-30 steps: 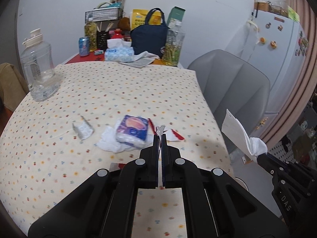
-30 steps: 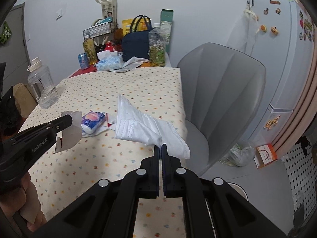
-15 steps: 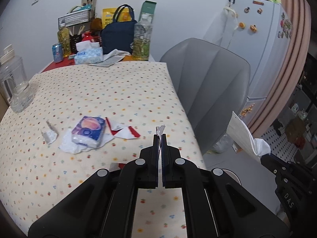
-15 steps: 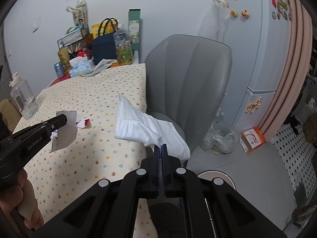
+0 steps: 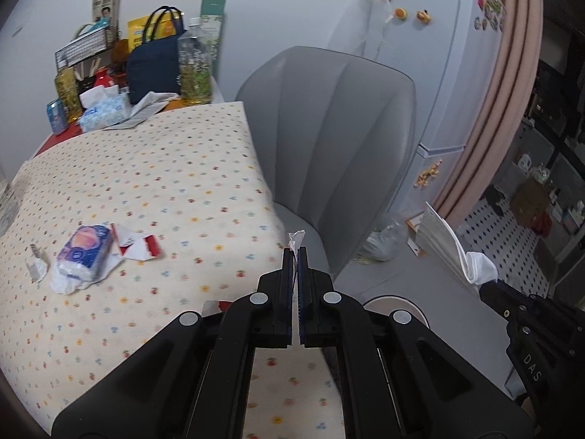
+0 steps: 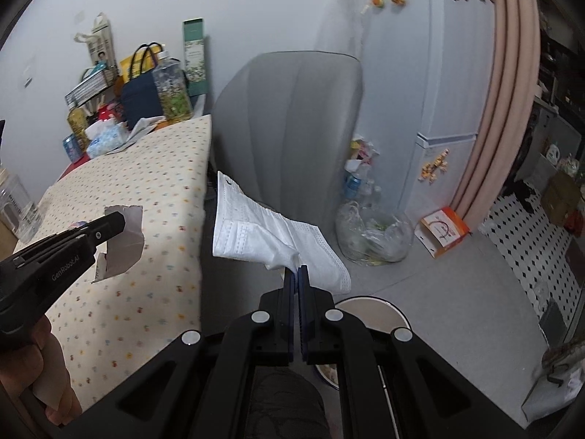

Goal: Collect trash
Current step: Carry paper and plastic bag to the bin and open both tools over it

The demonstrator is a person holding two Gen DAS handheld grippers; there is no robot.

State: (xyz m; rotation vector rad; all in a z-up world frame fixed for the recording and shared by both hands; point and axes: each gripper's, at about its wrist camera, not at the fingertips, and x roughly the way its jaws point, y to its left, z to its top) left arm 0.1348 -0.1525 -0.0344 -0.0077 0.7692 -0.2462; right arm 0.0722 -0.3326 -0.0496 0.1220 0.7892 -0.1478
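Note:
My left gripper (image 5: pixel 295 252) is shut on a torn paper wrapper scrap (image 5: pixel 296 238), held above the table's right edge; the scrap (image 6: pixel 124 243) hangs from its tip in the right wrist view. My right gripper (image 6: pixel 296 270) is shut on a white face mask (image 6: pixel 263 241), held over the floor beside the table; the mask (image 5: pixel 444 245) shows at right in the left wrist view. A round bin (image 6: pixel 369 311) sits on the floor just below the right gripper. On the table lie a tissue pack (image 5: pixel 84 250), a red-and-white wrapper (image 5: pixel 137 245) and a small scrap (image 5: pixel 36 265).
A grey chair (image 5: pixel 329 146) stands at the table's (image 5: pixel 164 190) right side. A clear bag of trash (image 6: pixel 369 234) and an orange box (image 6: pixel 444 232) lie on the floor by the fridge (image 6: pixel 431 73). Bottles, a navy bag (image 5: pixel 153 73) and a tissue box crowd the table's far end.
Both grippers have swung right, away from the table toward the chair and floor, each still holding its piece. The bin and the trash bag have come into view.

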